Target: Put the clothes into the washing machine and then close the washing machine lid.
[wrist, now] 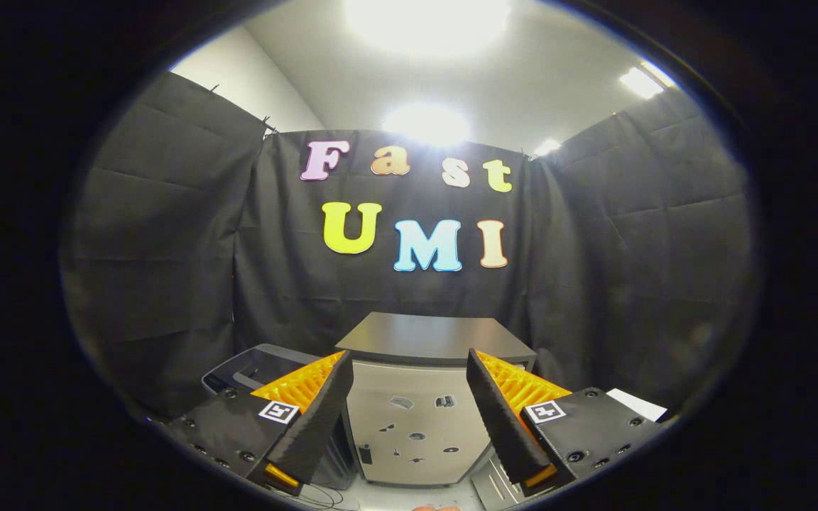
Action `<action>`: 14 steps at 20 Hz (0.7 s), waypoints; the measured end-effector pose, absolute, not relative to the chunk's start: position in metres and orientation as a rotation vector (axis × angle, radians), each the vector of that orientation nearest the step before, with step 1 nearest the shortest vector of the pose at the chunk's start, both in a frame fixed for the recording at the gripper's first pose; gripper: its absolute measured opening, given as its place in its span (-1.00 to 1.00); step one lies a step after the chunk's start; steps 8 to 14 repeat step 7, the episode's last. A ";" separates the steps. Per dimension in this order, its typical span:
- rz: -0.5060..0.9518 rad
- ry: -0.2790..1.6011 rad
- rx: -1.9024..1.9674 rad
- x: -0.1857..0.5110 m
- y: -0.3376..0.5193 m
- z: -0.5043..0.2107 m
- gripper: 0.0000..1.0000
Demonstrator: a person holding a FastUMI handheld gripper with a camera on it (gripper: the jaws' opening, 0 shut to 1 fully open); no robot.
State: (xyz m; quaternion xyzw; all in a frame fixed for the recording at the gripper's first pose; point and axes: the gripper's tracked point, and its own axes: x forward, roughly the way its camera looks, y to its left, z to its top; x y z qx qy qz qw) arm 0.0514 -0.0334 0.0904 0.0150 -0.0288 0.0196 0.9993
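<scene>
Washing machine (416,419) sits straight ahead of the claw (409,411), beyond the fingertips, framed in the gap between the two fingers. Pale front panel with a few small marks; dark flat lid (437,337) is down, lying level on top. Grey basket-like bin (253,365) stands just beside the machine, behind the left finger; can't tell what's inside. Flat white thing (636,403), maybe paper, beyond the right finger. Claw: released, fingers spread wide, nothing between them. Clothes: can't spot any, neither in the claw nor around the machine; drum interior is hidden under the lid.

Progress: ambiguous. Lid down with an empty claw fits clothes already inside and lid closed, so job finished. It equally fits clothes waiting somewhere hidden, e.g. in the bin, and lid not opened. This moment can't settle which.
</scene>
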 end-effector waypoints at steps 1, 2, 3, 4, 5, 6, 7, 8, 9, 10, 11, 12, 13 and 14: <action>0.033 -0.060 0.030 0.052 -0.036 0.091 0.99; 0.029 -0.059 0.030 0.053 -0.035 0.090 0.99; 0.029 -0.059 0.031 0.054 -0.033 0.090 0.99; 0.028 -0.060 0.033 0.053 -0.032 0.090 0.99; 0.025 -0.060 0.032 0.053 -0.032 0.091 0.99; 0.024 -0.060 0.031 0.053 -0.032 0.091 0.99; 0.024 -0.056 0.034 0.054 -0.030 0.089 0.99; 0.024 -0.056 0.034 0.054 -0.030 0.089 0.99; 0.024 -0.056 0.034 0.054 -0.030 0.089 0.99; 0.024 -0.056 0.034 0.054 -0.030 0.089 0.99; 0.024 -0.056 0.034 0.054 -0.030 0.089 0.99; 0.024 -0.056 0.034 0.054 -0.030 0.089 0.99; 0.024 -0.056 0.034 0.054 -0.030 0.089 0.99; 0.024 -0.056 0.034 0.054 -0.030 0.089 0.99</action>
